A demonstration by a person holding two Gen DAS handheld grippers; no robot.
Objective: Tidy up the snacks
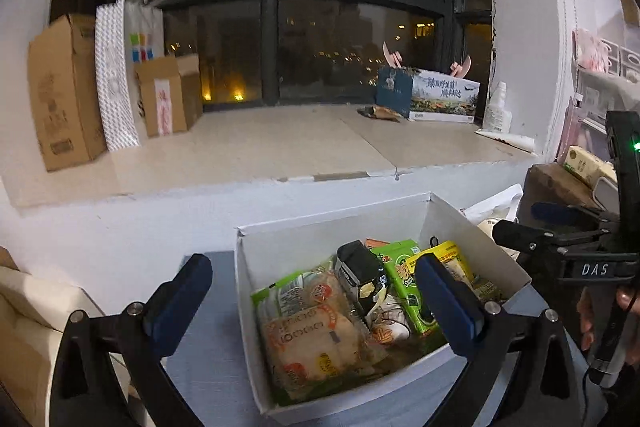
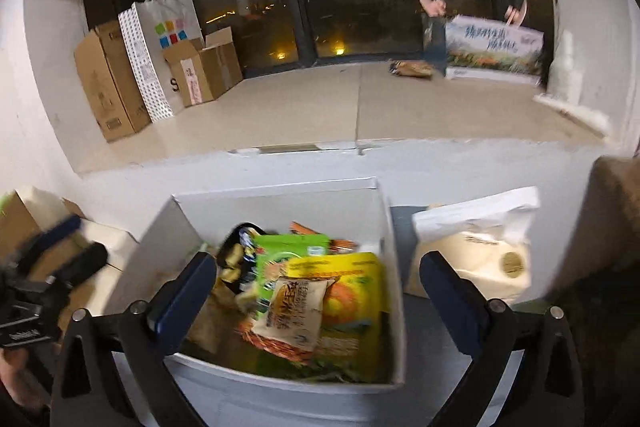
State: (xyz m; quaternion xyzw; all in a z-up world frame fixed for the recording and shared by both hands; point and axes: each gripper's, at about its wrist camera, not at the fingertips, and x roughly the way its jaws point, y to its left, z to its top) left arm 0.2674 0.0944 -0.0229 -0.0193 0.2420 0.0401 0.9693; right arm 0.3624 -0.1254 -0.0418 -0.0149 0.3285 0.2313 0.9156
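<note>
Left wrist view first: biggest thing is the dark window (image 1: 304, 27) across the top, with a wide pale sill (image 1: 256, 143) under it. Upper left of the frame on the sill there's a tall carton (image 1: 60, 95), a paper bag (image 1: 120, 75) and a small open carton (image 1: 168, 95); a printed box (image 1: 444, 95) sits at the right end. Lower middle is a white box (image 1: 320, 239) on the grey worktop (image 1: 208, 347), stuffed with snacks (image 1: 360, 307) – rice crackers, a black pack, green and yellow packs.

The left tongs (image 1: 312, 291) are spread wide with nothing between the pads, low over the box's left half. The right tongs (image 1: 516, 223) poke in from the right edge, a hand (image 1: 604, 323) behind them.

Right wrist view is blurry: the right tongs (image 2: 316, 283) are also wide apart and holding nothing, above the box's (image 2: 280, 195) right side, with a white sack (image 2: 480, 243) just right of it.
</note>
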